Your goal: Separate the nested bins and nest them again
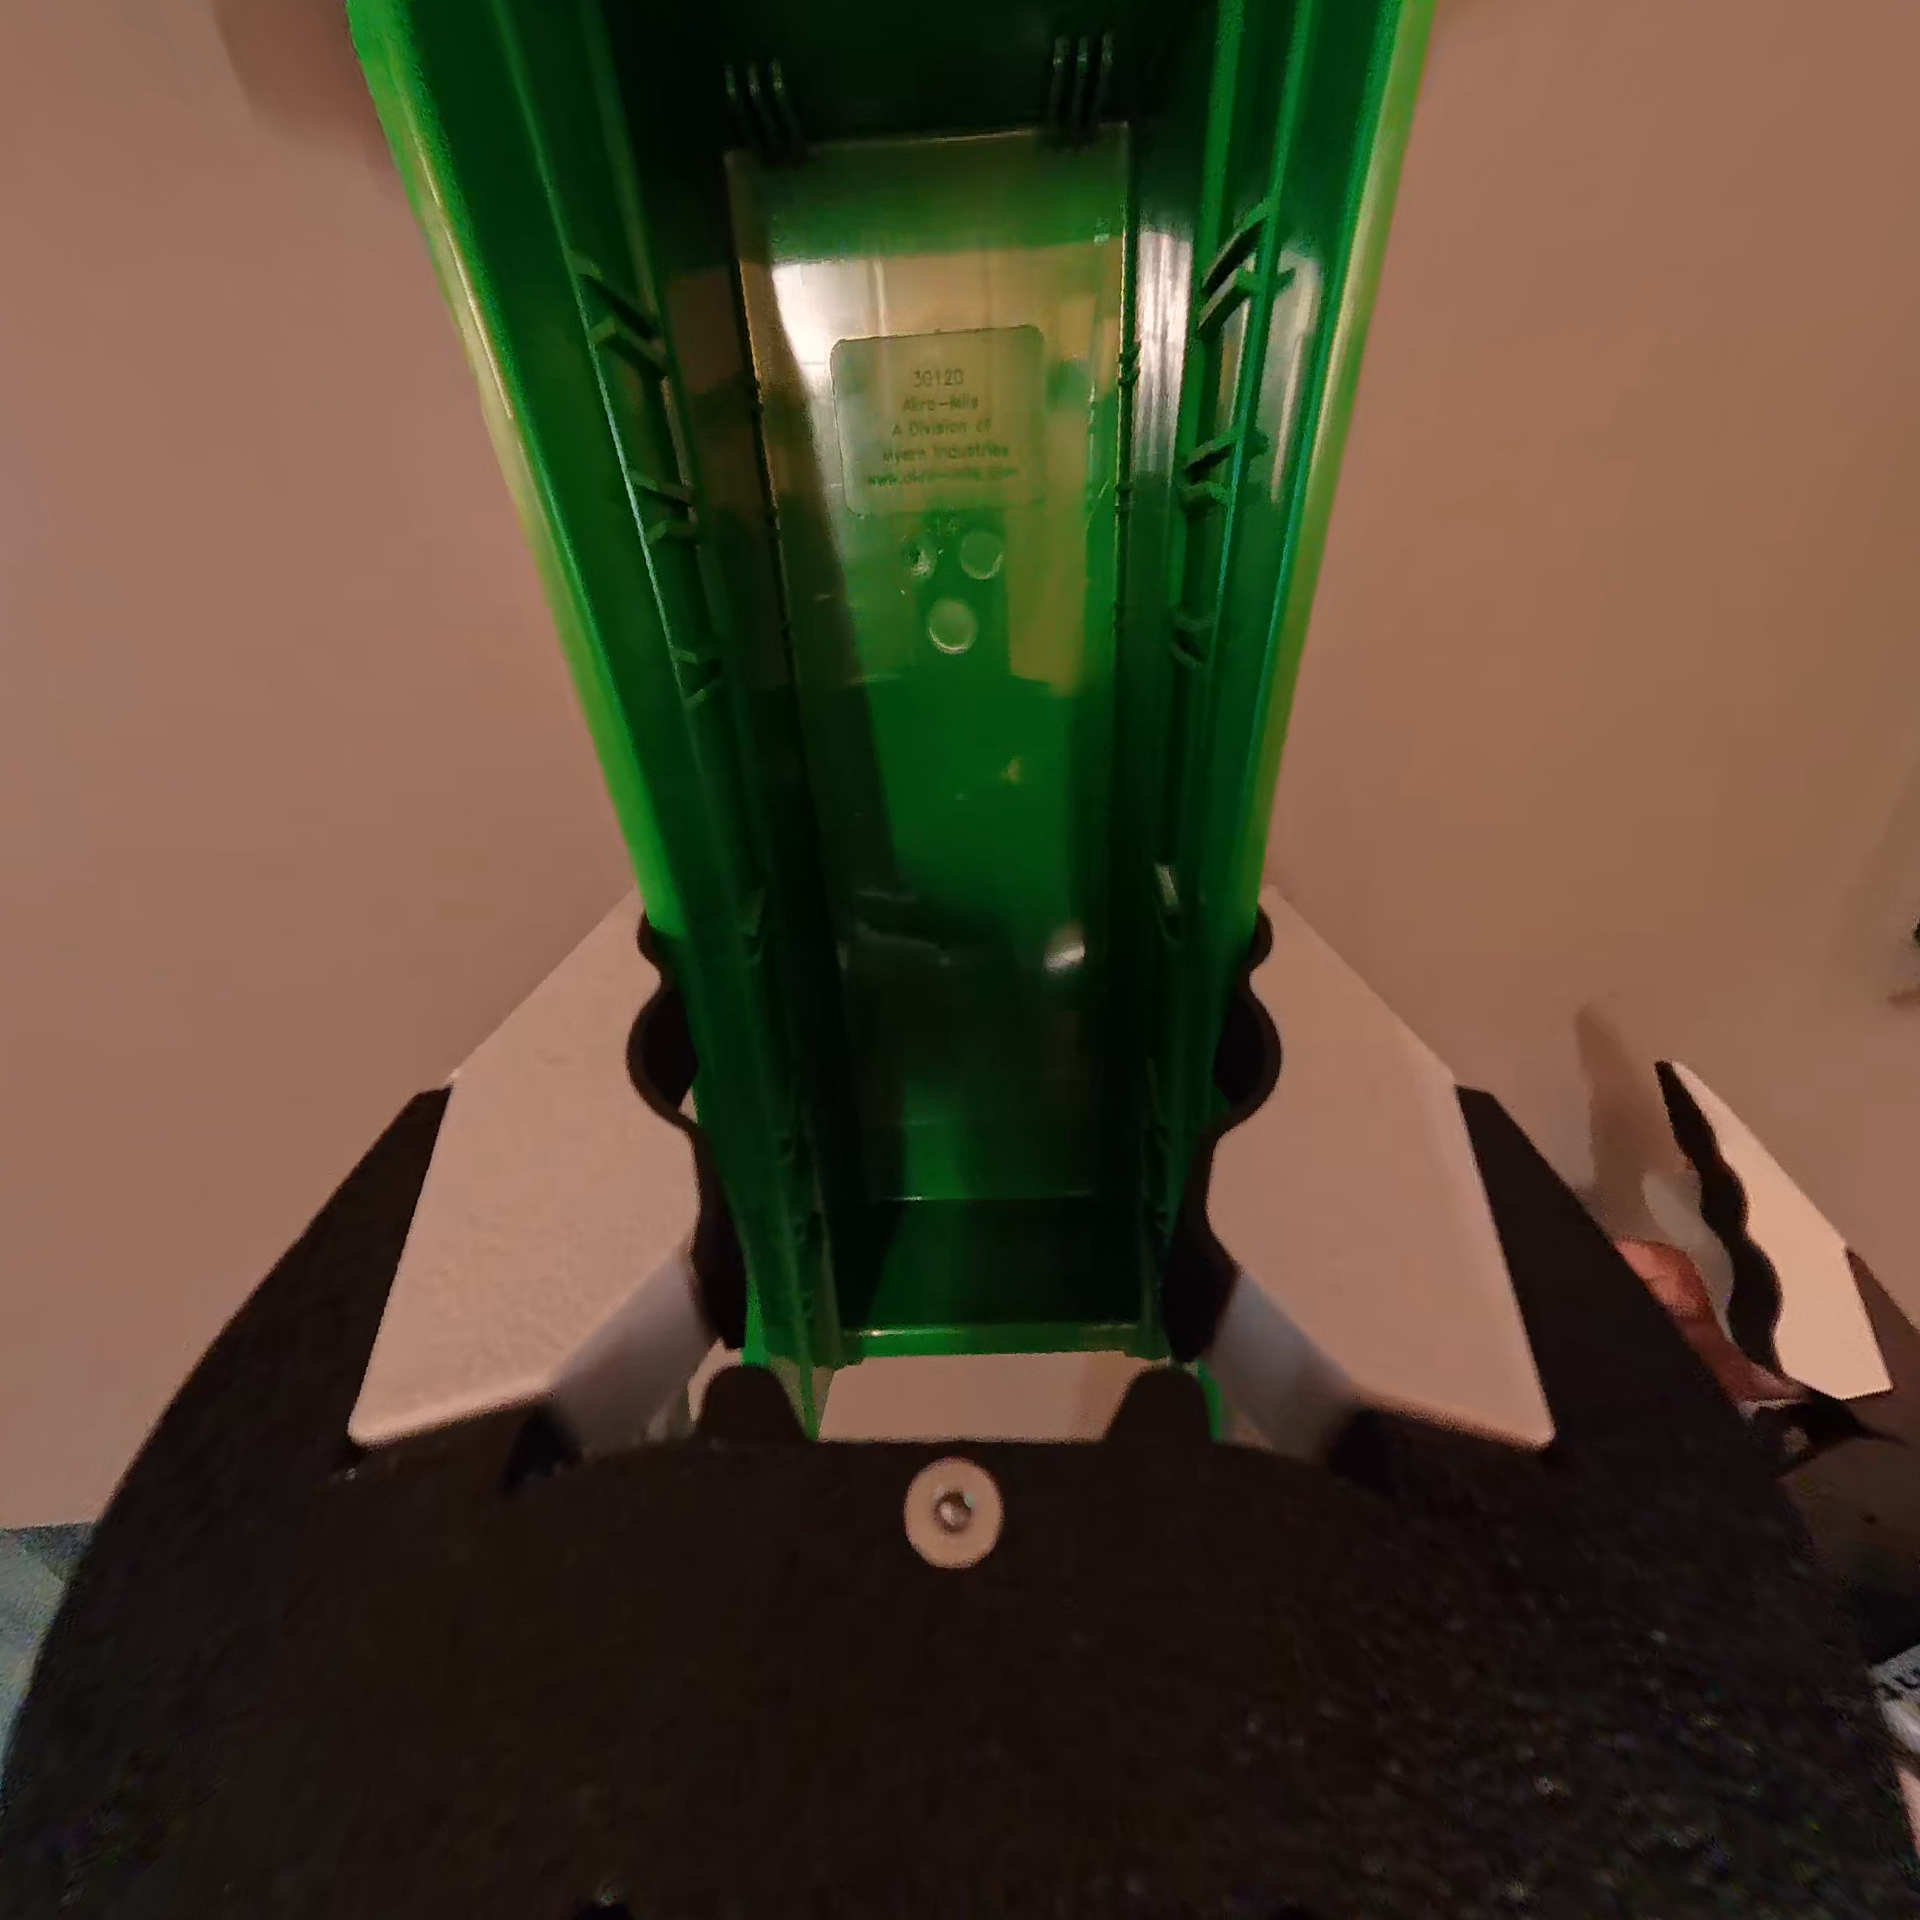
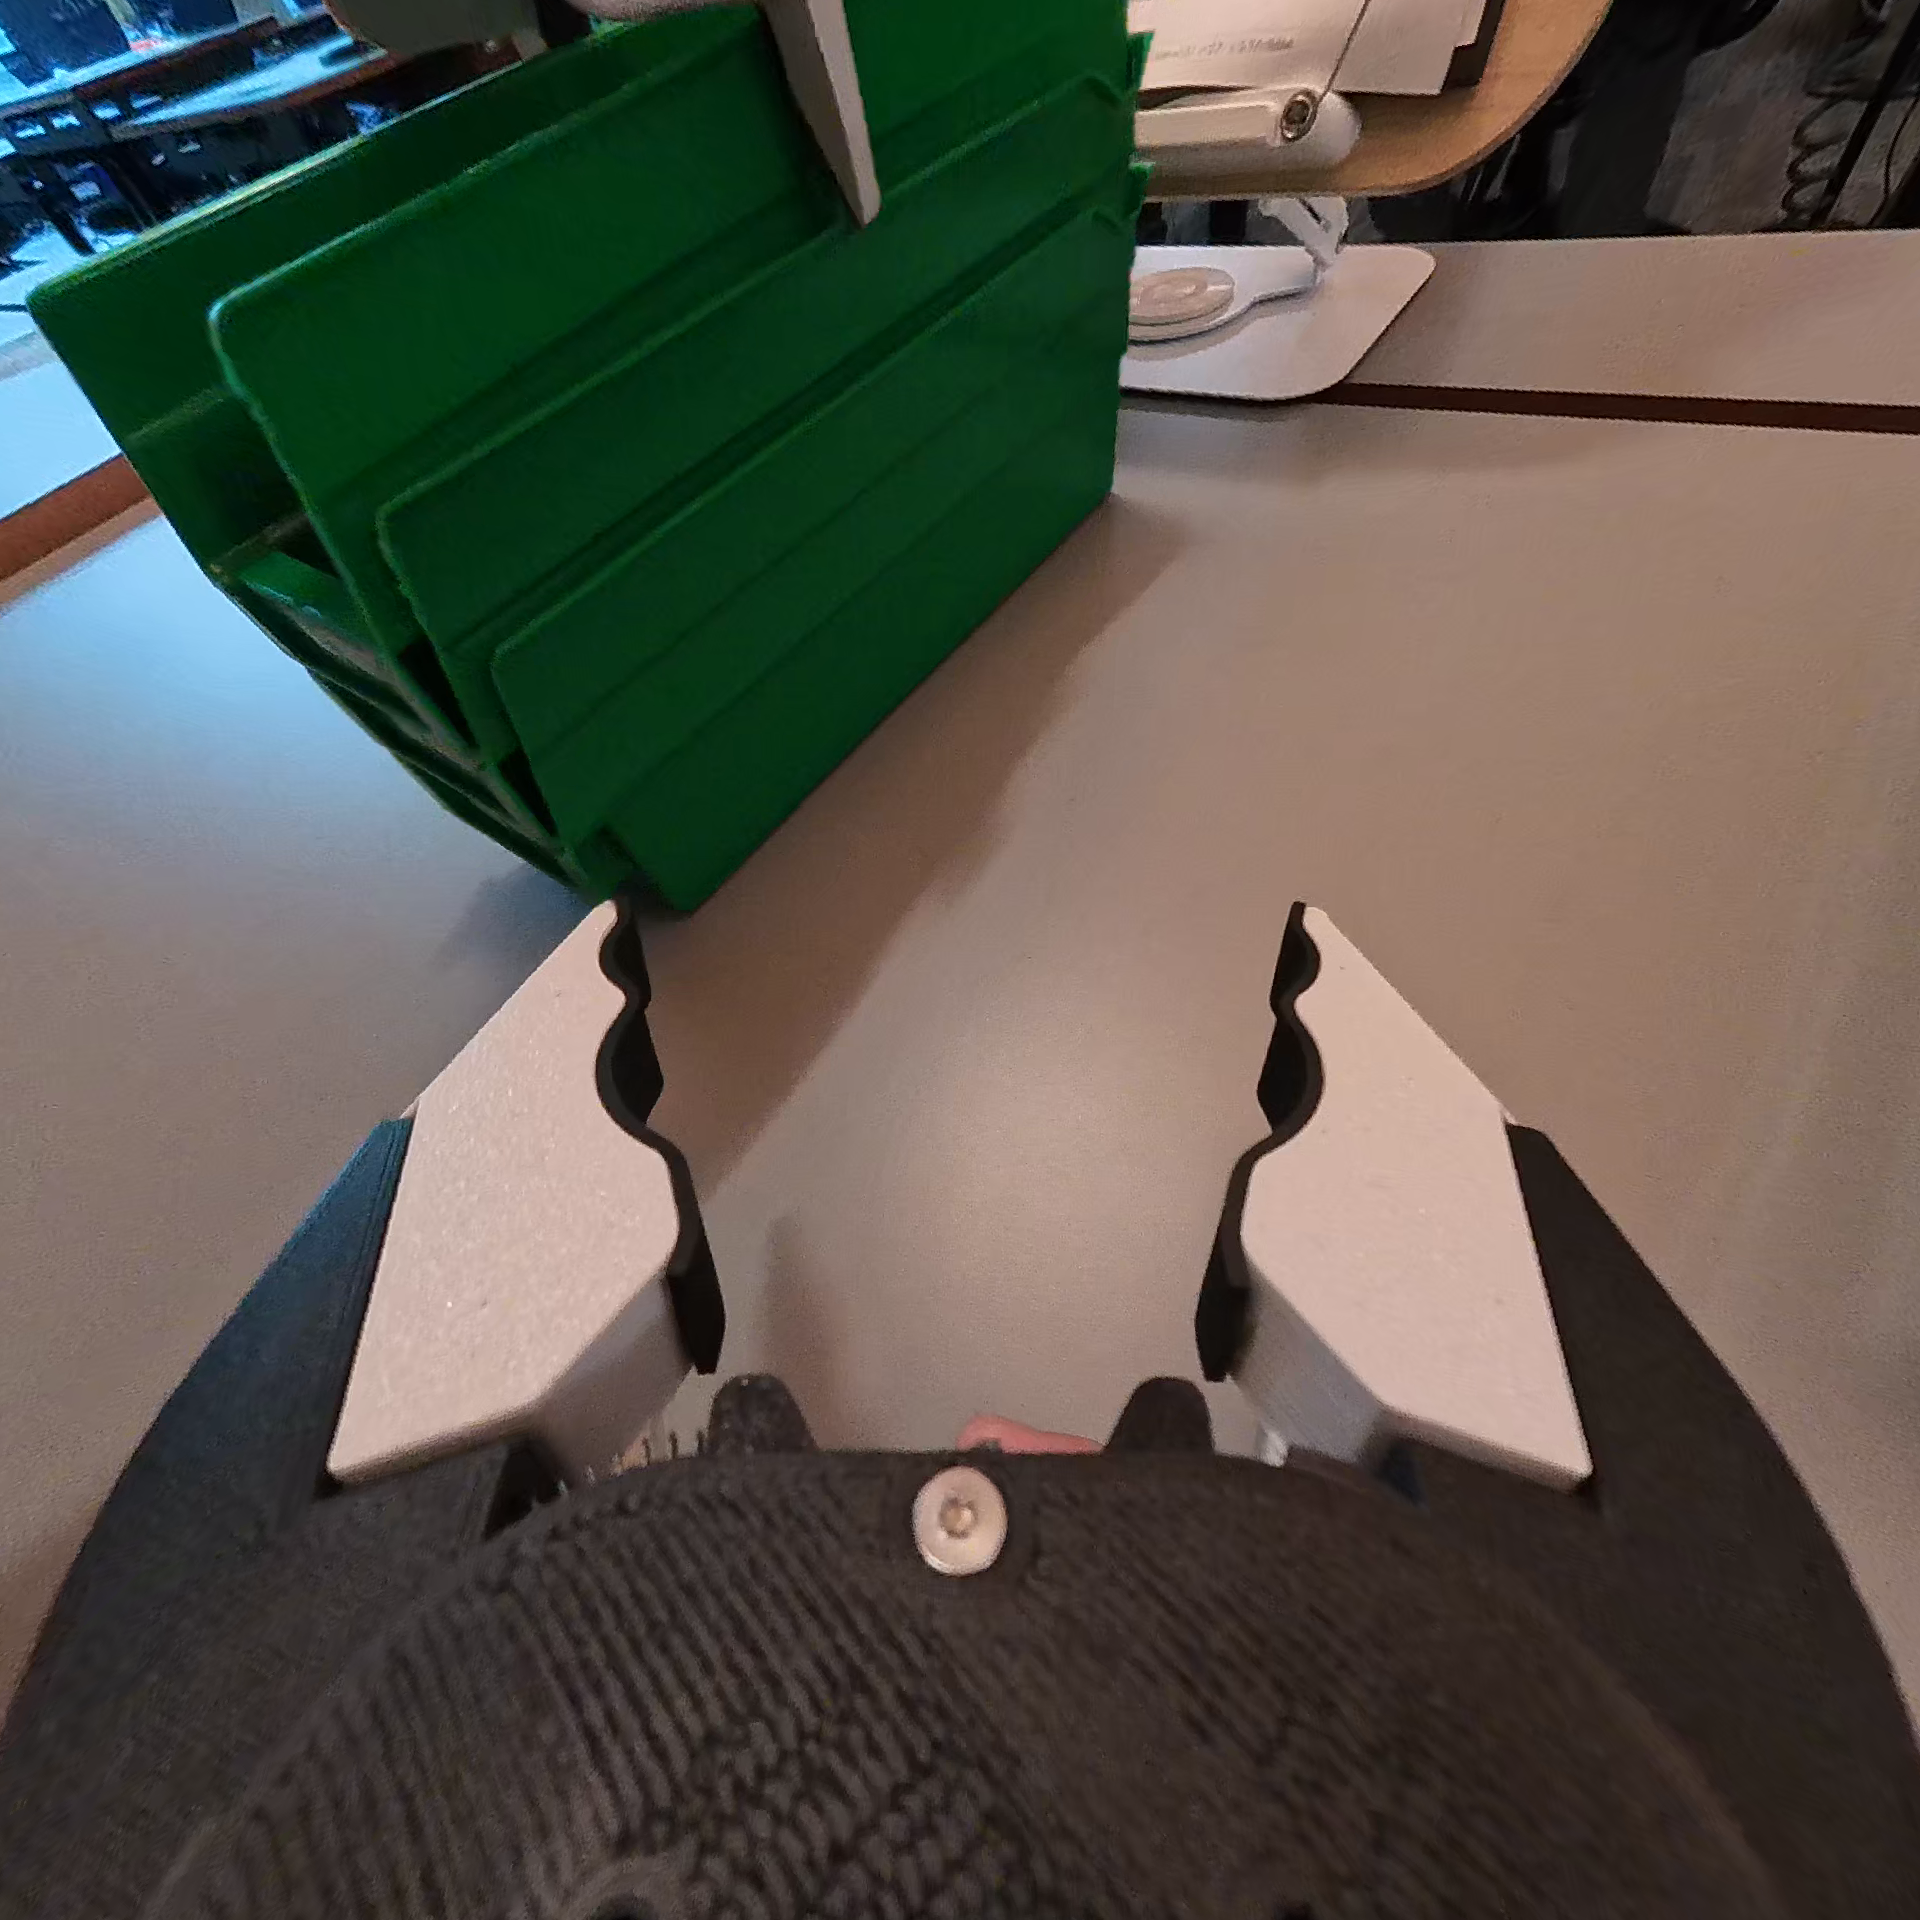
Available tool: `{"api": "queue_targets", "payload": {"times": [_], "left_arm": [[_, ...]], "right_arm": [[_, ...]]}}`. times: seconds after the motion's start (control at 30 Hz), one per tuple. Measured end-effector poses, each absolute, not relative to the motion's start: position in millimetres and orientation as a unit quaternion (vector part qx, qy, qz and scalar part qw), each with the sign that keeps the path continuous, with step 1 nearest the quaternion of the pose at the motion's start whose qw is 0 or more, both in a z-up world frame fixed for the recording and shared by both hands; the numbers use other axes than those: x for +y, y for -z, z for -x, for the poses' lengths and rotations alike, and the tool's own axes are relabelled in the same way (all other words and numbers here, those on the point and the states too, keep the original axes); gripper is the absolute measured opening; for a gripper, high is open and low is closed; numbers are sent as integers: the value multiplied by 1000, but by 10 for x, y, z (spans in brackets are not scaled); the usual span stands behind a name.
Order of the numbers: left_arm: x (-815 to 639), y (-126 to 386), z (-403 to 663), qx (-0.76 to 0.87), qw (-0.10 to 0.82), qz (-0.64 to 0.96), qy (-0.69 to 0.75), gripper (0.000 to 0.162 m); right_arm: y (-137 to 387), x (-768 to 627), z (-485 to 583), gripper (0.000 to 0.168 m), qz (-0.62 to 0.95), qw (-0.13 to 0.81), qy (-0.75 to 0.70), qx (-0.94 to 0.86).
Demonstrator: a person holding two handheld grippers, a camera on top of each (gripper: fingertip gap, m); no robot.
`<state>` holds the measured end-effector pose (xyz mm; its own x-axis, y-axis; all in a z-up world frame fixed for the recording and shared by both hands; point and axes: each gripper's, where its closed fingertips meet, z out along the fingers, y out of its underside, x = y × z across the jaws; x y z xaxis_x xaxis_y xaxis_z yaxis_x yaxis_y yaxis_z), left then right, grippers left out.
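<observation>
Several green bins [image 2: 665, 436] stand nested in a tilted stack on the grey table [image 2: 1403, 727], their lower corner near my right gripper's left fingertip. The left wrist view looks into the innermost bin [image 1: 945, 727], which has a moulded plate on its floor. My left gripper [image 1: 954, 935] is shut on that bin, its black pads pressed on both long side walls. One of its fingers [image 2: 831, 104] shows at the top of the stack. My right gripper [image 2: 961, 925] is open and empty, low over the table just in front of the stack; it also shows in the left wrist view [image 1: 1745, 1226].
A white flat stand base [image 2: 1268, 312] sits behind the stack, under a curved wooden board [image 2: 1486, 156]. A dark seam [image 2: 1610, 407] crosses the table at the back right. The table's wood-trimmed edge [image 2: 62, 530] runs at the left.
</observation>
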<state>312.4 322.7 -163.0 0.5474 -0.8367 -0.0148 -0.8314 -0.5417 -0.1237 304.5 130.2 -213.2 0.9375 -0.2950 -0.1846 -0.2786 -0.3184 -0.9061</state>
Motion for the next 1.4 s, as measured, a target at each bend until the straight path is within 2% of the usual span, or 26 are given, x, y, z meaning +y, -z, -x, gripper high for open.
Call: {"api": "queue_targets", "payload": {"times": [0.27,0.57,0.77,0.93,1.13,1.27,1.4], "left_arm": [[3223,1651,-3134,465,49,884,12,106],[3197,1587,-3130,501,52,864,8,123],[3106,1001,-3351,546,122,818,133,123],[3194,631,-3082,533,204,777,264,118],[3421,782,-2355,489,296,731,374,112],[3699,1027,-1905,461,396,710,356,112],[3815,1215,-1662,443,430,702,355,113]], "right_arm": [[2165,1299,-3067,119,814,553,9,178],[2162,1266,-3115,120,817,549,25,175],[2165,1270,-3105,123,823,541,38,168],[2014,1226,-3096,127,825,538,75,153],[1804,989,-3310,130,824,520,129,187],[1511,749,-3716,131,818,497,183,226],[1220,495,-4294,131,810,466,228,274]]}}
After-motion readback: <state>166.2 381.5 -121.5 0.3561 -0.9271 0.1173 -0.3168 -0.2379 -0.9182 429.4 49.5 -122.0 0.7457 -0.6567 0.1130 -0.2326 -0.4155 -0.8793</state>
